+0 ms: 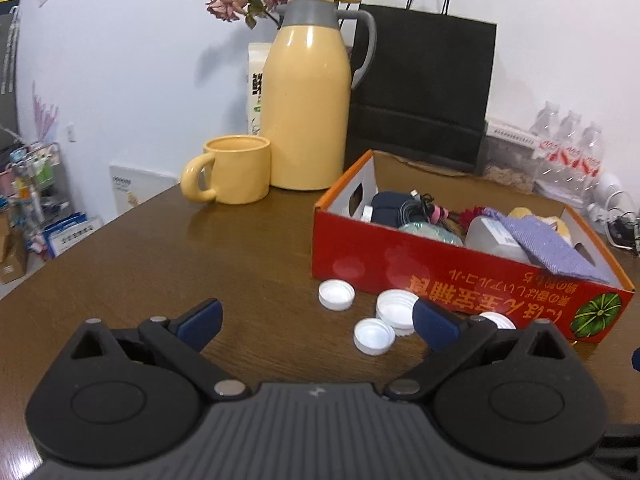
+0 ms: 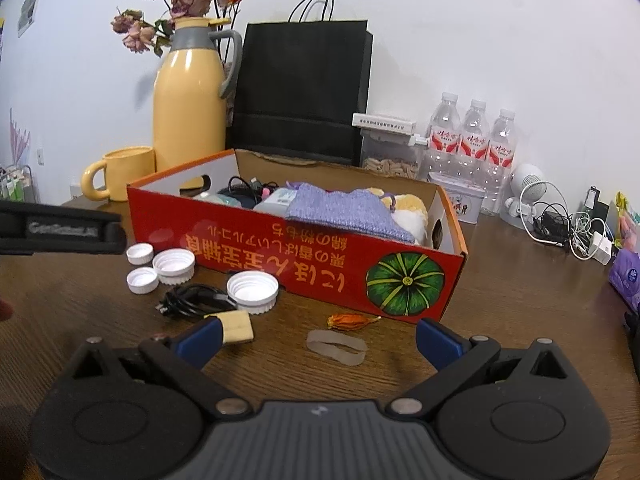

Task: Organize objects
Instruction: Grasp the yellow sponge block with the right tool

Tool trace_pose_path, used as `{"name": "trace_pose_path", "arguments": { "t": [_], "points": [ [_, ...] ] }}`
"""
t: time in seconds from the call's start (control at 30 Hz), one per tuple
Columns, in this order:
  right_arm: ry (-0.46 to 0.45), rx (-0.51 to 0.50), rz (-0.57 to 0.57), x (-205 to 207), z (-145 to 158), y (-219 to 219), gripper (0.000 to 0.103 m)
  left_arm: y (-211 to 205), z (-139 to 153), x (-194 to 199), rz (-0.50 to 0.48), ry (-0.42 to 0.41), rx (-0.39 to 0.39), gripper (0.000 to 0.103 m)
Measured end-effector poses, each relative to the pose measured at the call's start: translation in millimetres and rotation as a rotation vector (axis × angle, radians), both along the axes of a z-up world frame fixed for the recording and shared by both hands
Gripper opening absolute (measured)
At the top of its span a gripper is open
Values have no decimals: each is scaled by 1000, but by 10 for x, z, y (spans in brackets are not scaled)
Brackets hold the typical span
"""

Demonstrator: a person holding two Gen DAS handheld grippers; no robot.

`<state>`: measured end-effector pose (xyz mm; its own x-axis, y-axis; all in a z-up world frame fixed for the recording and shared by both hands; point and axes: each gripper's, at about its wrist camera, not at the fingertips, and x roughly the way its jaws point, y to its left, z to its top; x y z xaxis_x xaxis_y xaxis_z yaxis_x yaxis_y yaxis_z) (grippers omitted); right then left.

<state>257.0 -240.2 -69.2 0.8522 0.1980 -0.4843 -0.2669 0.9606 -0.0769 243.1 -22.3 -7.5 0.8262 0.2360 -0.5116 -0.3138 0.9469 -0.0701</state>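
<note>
**A:** So what are the two tongs doing? Anything picked up?

**B:** Nope. The left gripper (image 1: 318, 322) is spread wide with nothing between its blue pads, hovering over the brown table (image 1: 160, 256). The right gripper (image 2: 318, 338) is the same: spread wide, holding nothing.

**A:** Where's the loose stuff?

**B:** Just ahead of the left one, toward its right finger, sit three white caps: a small cap (image 1: 337, 295) farthest out, a bigger ribbed cap (image 1: 396, 312) touching that finger's tip in the view, and another small cap (image 1: 374, 336) nearest. A fourth cap (image 1: 498, 320) peeks out behind that finger.

**A:** And the right one?

**B:** A clear rubbery band (image 2: 337, 347) lies flat right between its fingers, just ahead. A dried orange bud (image 2: 350, 322) is a bit beyond that. A tan block (image 2: 238, 327) touches the left finger's tip in the view, with a black cable (image 2: 192, 300) and a large white cap (image 2: 253, 291) past it.

**A:** The box?

**B:** The red box (image 2: 304, 264) stands straight ahead of both, behind all the loose bits, already stuffed with a purple knit cloth (image 2: 340, 210), cords and other things. A yellow mug (image 1: 232, 170) and yellow jug (image 1: 308, 108) are farther back, left of the box.
</note>
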Motion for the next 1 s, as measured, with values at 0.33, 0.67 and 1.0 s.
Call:
{"name": "trace_pose_path", "arguments": {
  "t": [0.33,0.67,1.0],
  "points": [
    [58,43,-25,115,-72,-57,103,461,-118,241,-137,11,-10,103],
    [38,71,84,117,-80,135,98,552,-262,407,-264,30,-66,103],
    [142,69,128,269,-152,316,31,482,-257,314,-272,15,-34,103]
  ]
}}
